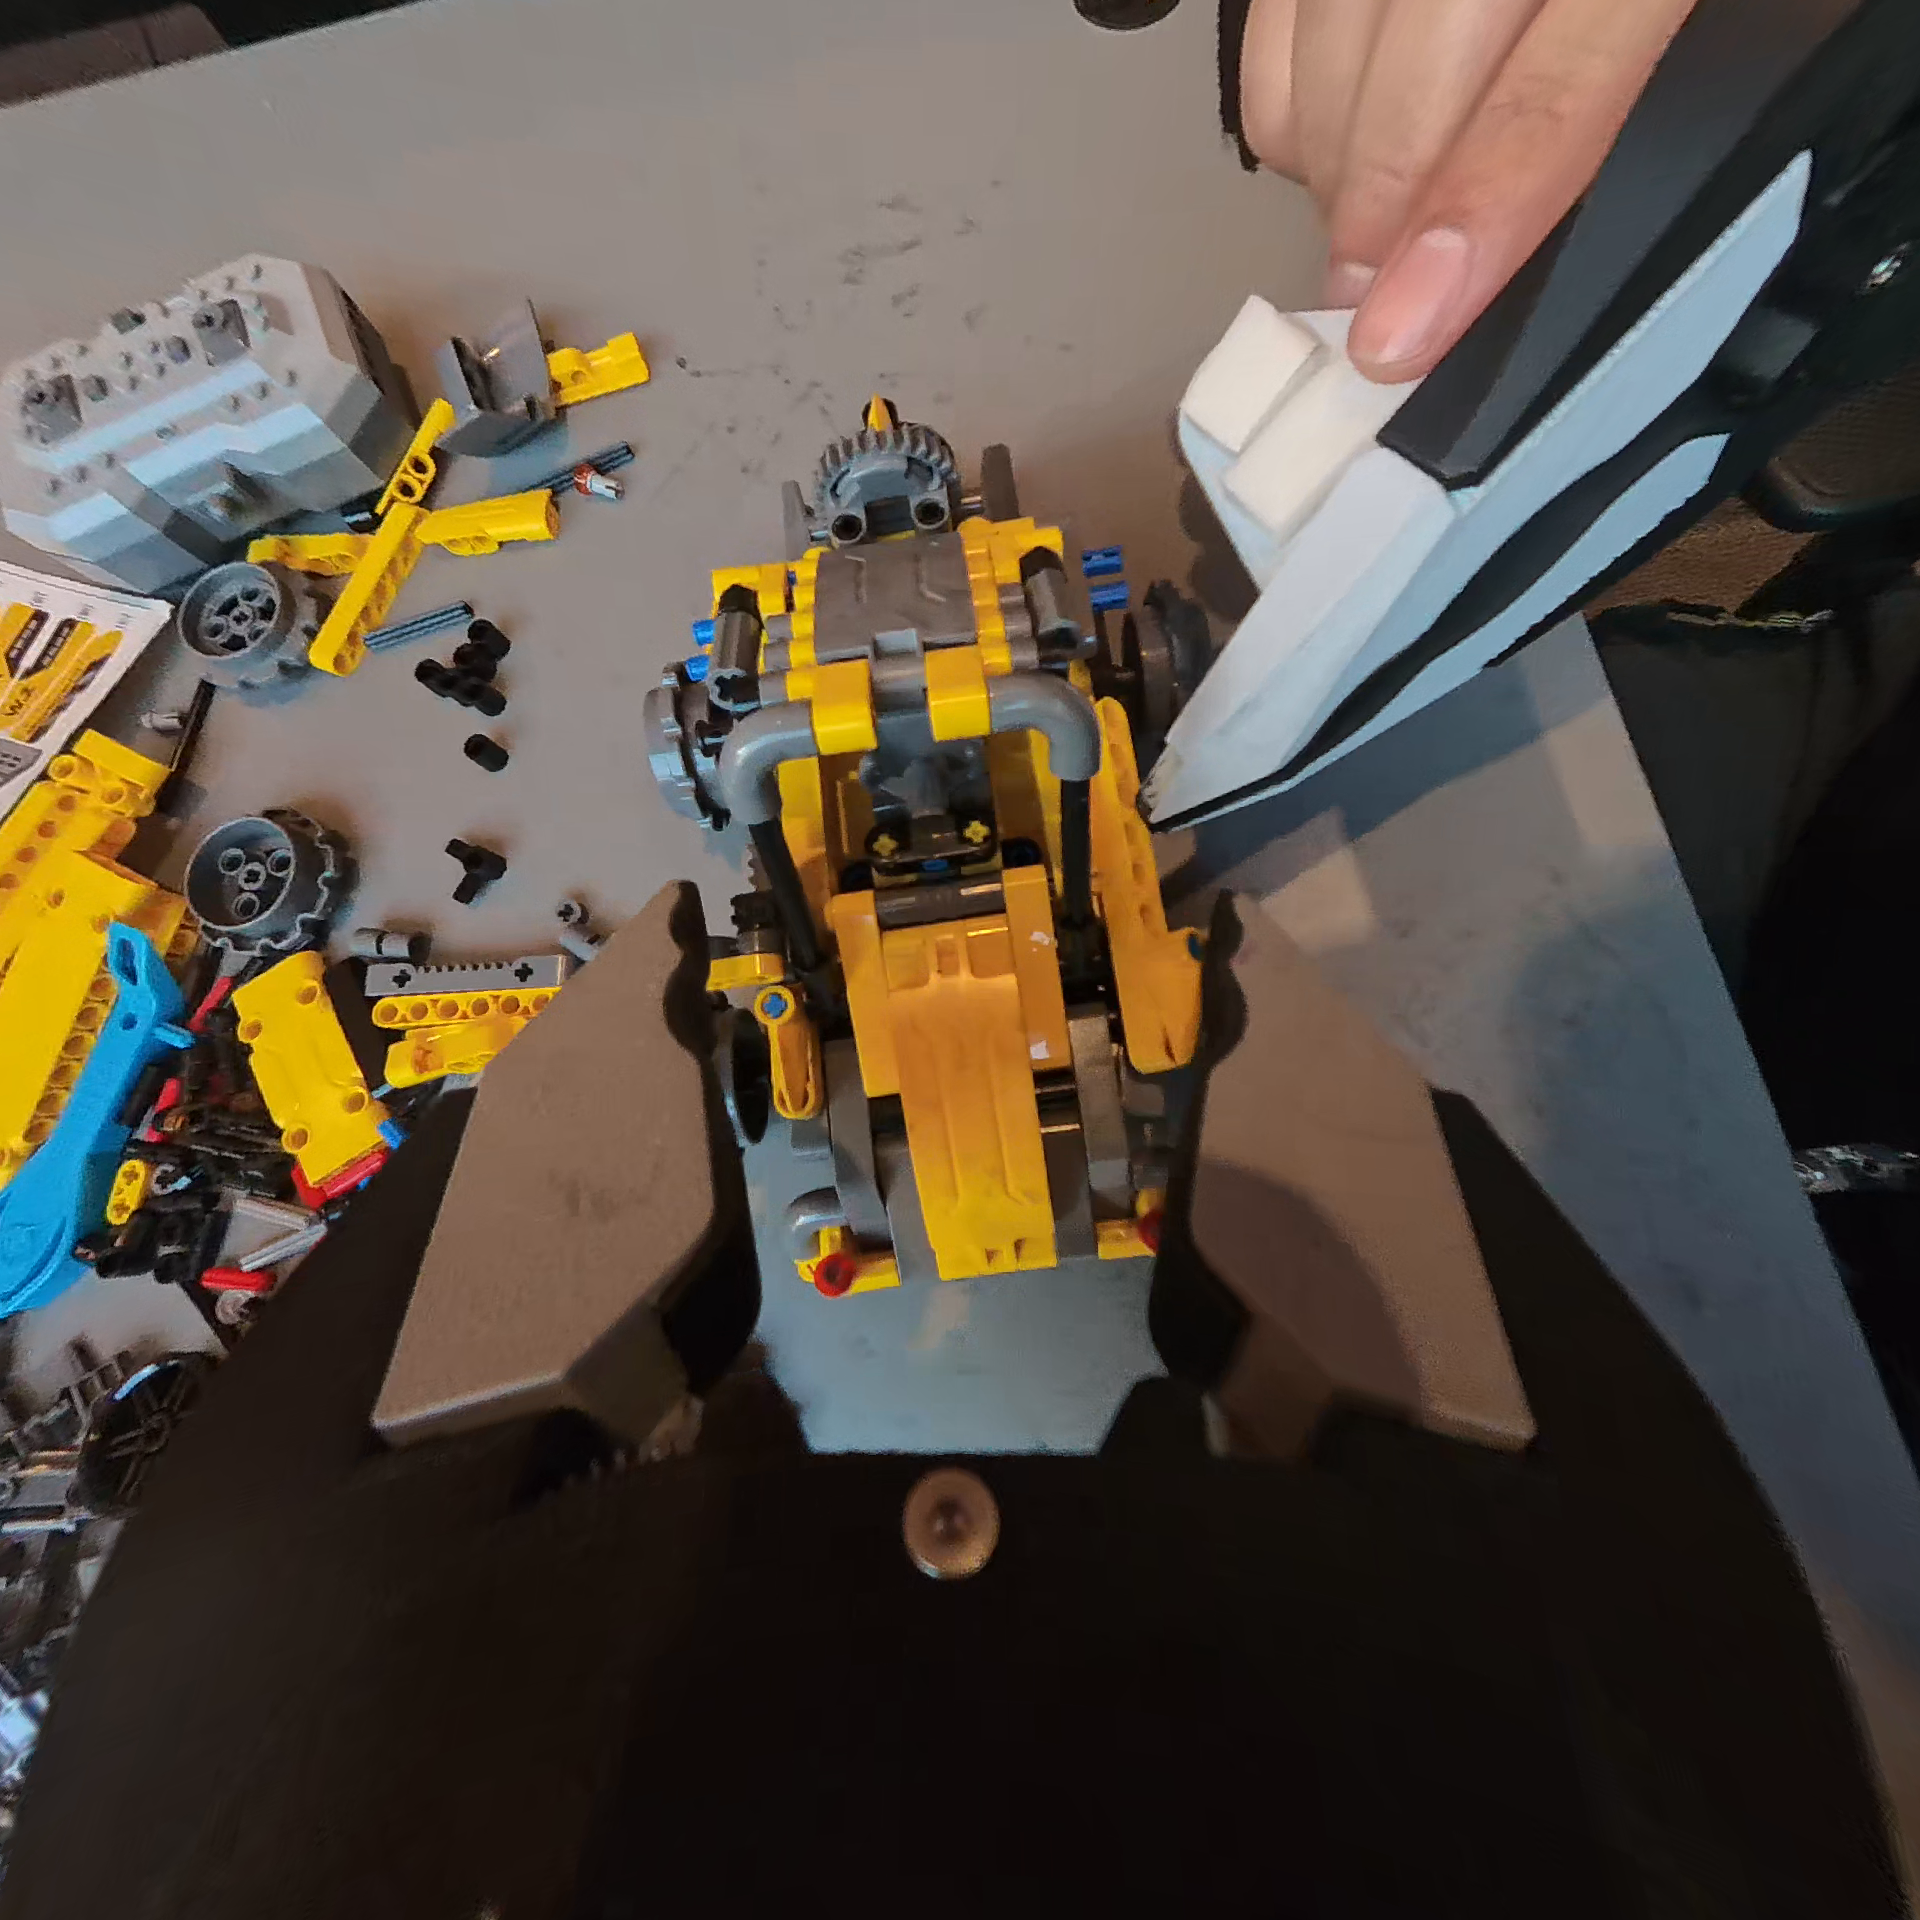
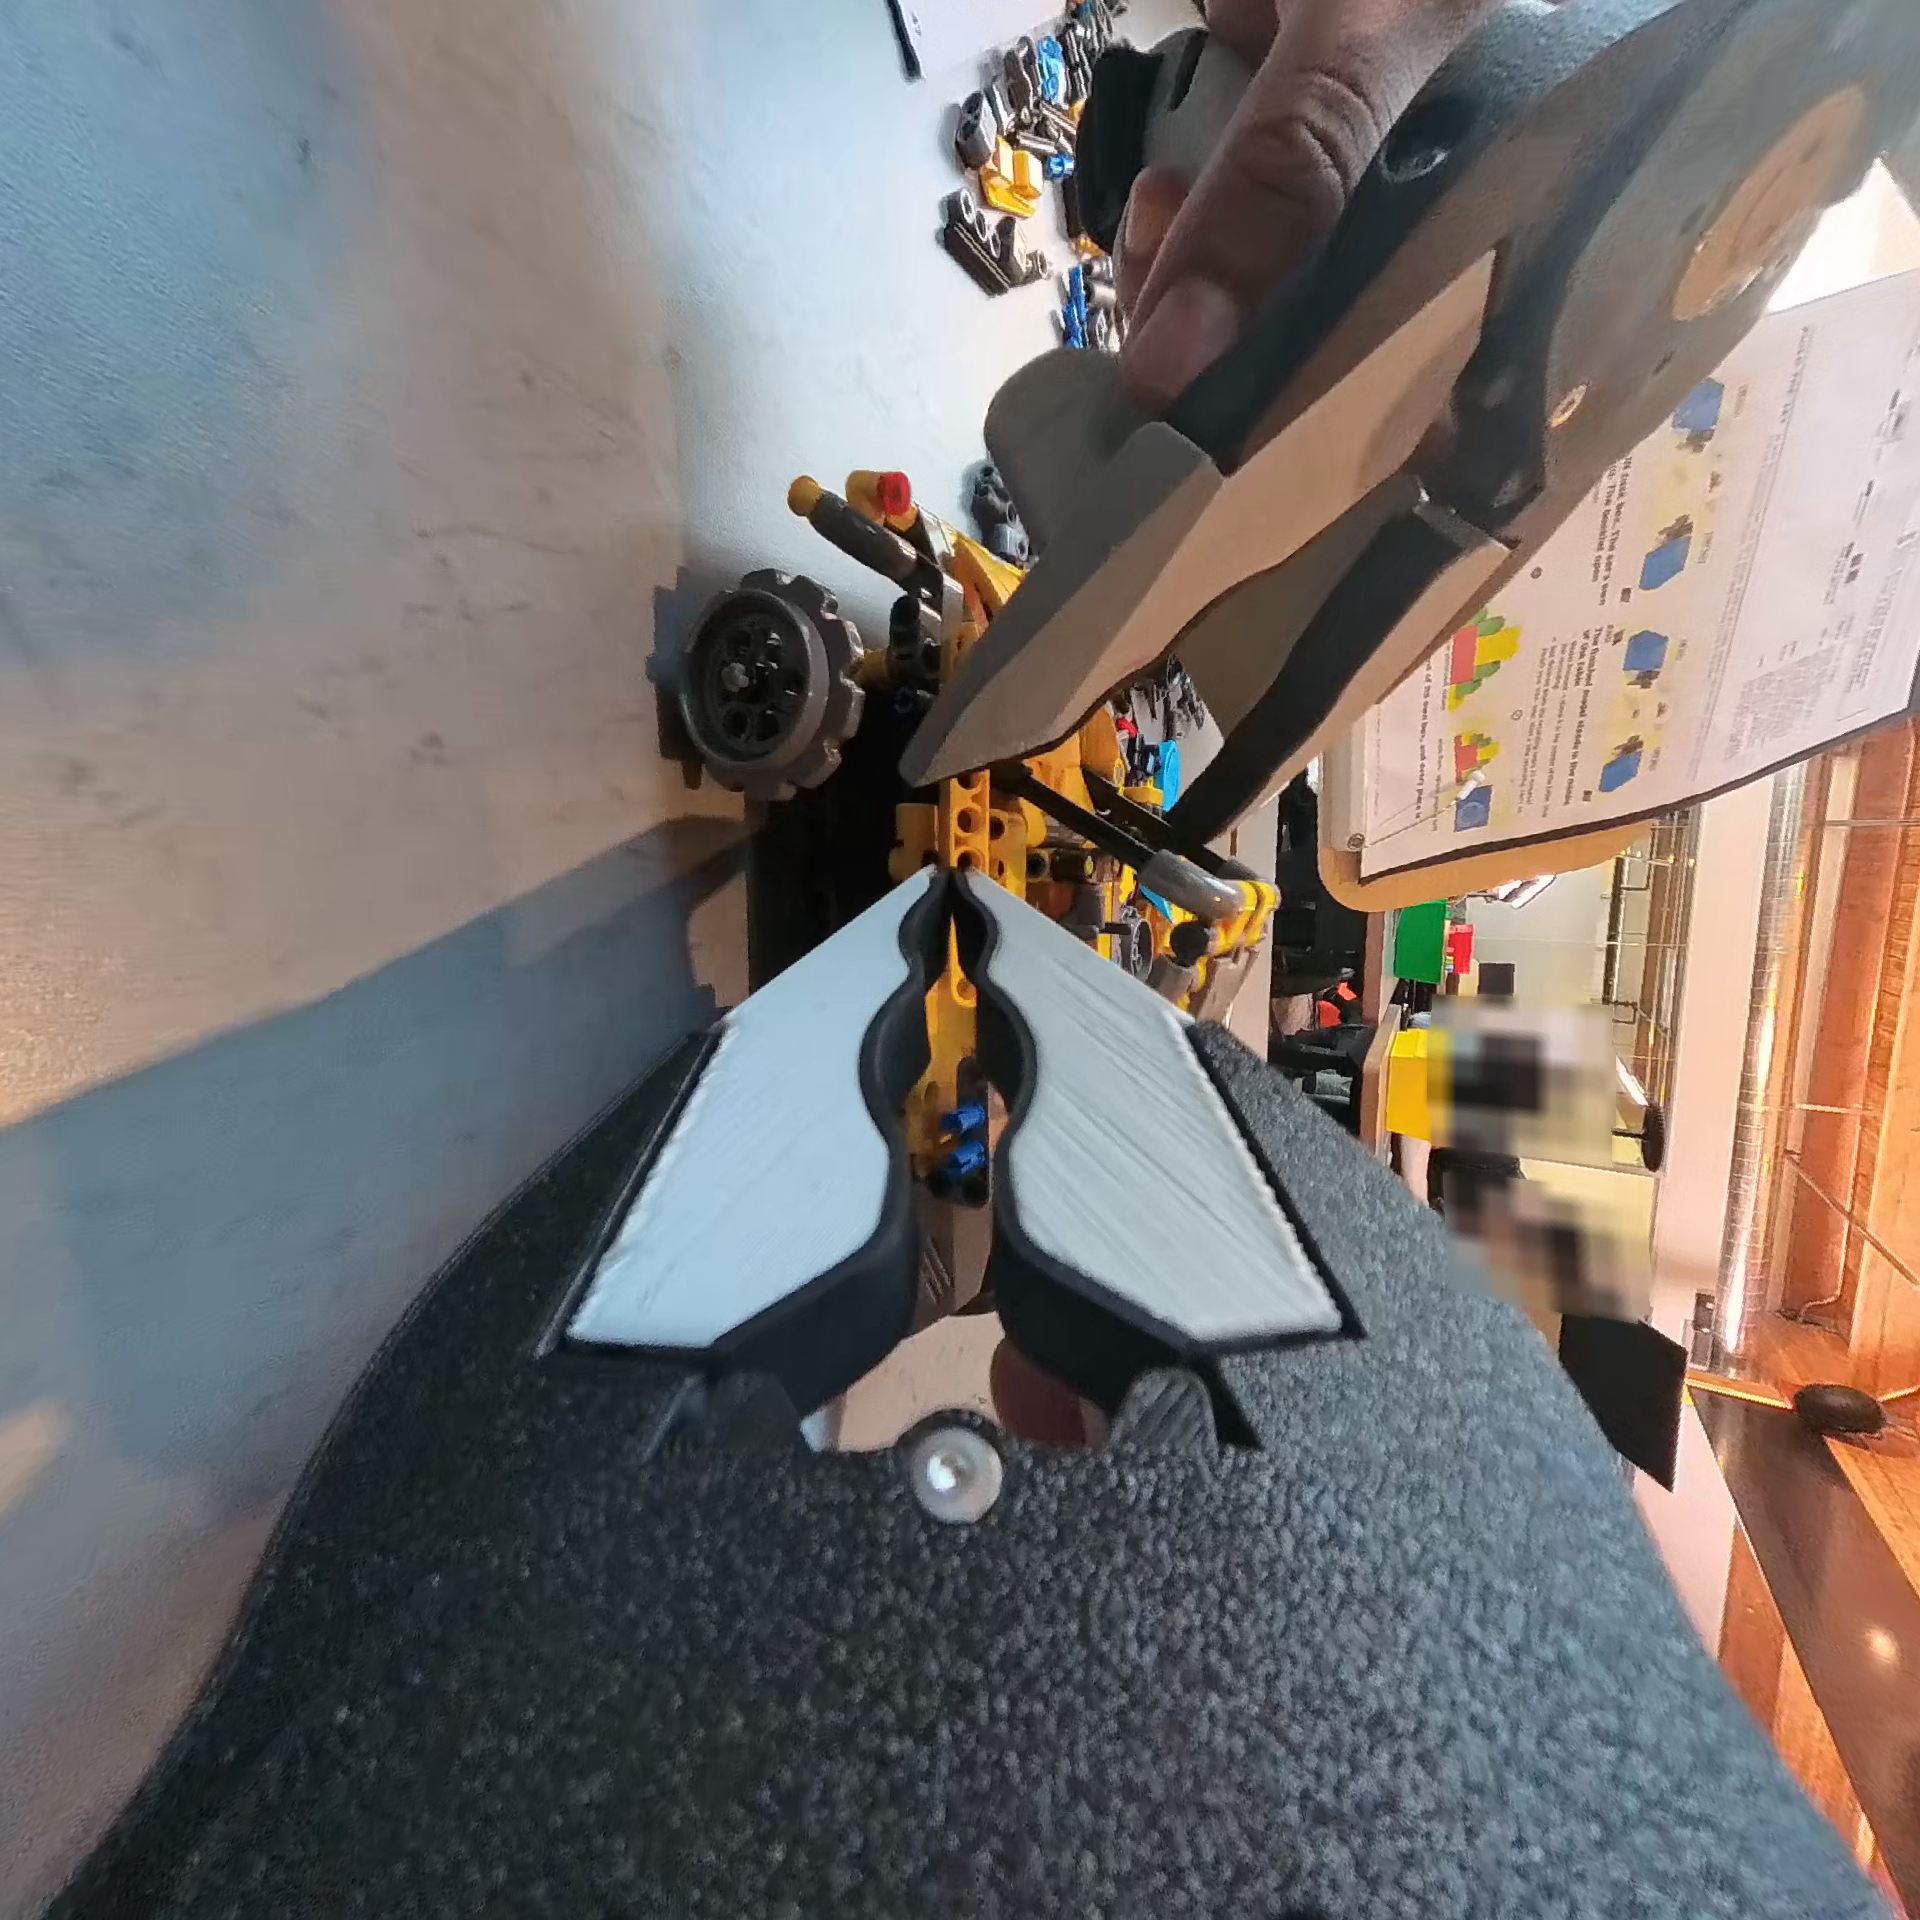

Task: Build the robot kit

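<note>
A yellow and grey brick-built vehicle model (image 1: 935,997) stands on the grey table (image 1: 935,208). My left gripper (image 1: 951,914) has its grey fingers on both sides of the model's body and is shut on it. My right gripper (image 2: 951,883) has white fingers with black pads. It is shut on a yellow holed beam (image 2: 961,821) on the model's side, near a grey wheel (image 2: 758,686). In the left wrist view the right gripper (image 1: 1153,816) comes in from the upper right, held by a hand (image 1: 1403,156). The left gripper also shows in the right wrist view (image 2: 1044,800).
Loose parts lie left of the model: a big grey block (image 1: 177,416), two grey wheels (image 1: 244,883), yellow beams (image 1: 374,582), a blue piece (image 1: 94,1091) and a sticker sheet (image 1: 52,644). The table edge (image 1: 1662,831) runs close on the right. A printed sheet (image 2: 1662,582) stands behind. My two grippers' fingertips are within a few centimetres of each other.
</note>
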A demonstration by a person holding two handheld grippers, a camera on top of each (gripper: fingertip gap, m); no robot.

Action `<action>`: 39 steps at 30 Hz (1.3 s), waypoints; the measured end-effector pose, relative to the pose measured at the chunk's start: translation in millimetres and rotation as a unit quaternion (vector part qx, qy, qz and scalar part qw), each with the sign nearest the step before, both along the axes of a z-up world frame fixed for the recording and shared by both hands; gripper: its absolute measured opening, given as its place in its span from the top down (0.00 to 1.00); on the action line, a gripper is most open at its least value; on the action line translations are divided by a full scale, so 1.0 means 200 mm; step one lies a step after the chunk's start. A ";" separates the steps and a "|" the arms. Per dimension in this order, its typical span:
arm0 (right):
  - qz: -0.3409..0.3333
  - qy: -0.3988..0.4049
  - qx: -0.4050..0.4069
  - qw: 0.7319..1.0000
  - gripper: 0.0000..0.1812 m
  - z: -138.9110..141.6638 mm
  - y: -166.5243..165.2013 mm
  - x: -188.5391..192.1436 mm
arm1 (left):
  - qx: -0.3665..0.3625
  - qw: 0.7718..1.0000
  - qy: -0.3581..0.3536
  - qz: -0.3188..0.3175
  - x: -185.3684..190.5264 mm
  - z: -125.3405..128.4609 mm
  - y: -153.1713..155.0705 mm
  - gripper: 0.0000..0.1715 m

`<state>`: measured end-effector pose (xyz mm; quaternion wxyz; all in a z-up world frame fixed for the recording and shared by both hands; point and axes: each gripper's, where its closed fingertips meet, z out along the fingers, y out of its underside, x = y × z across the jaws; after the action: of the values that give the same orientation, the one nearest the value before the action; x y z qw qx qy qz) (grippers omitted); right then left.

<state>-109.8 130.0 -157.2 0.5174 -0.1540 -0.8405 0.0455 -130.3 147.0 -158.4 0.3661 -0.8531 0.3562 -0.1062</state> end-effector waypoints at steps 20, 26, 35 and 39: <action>-0.016 0.020 0.004 1.000 1.00 0.03 0.03 -0.02 | -0.008 0.999 -0.043 0.015 0.00 0.02 0.03 0.55; -0.011 -0.011 -0.051 0.999 0.97 0.03 0.03 -0.03 | 0.000 0.999 -0.051 0.018 -0.01 0.02 0.03 0.56; 0.002 -0.049 -0.062 0.997 0.96 0.00 0.03 -0.03 | 0.014 0.998 -0.061 0.018 -0.01 0.02 0.05 0.58; 0.011 -0.062 -0.047 0.997 0.96 -0.01 0.03 -0.03 | 0.017 0.998 -0.061 0.017 -0.01 0.02 0.04 0.58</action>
<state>-116.7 135.2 -158.6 0.4561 -0.1711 -0.8695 0.0814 -132.3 155.9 -154.9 0.4031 -0.8447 0.3204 -0.1461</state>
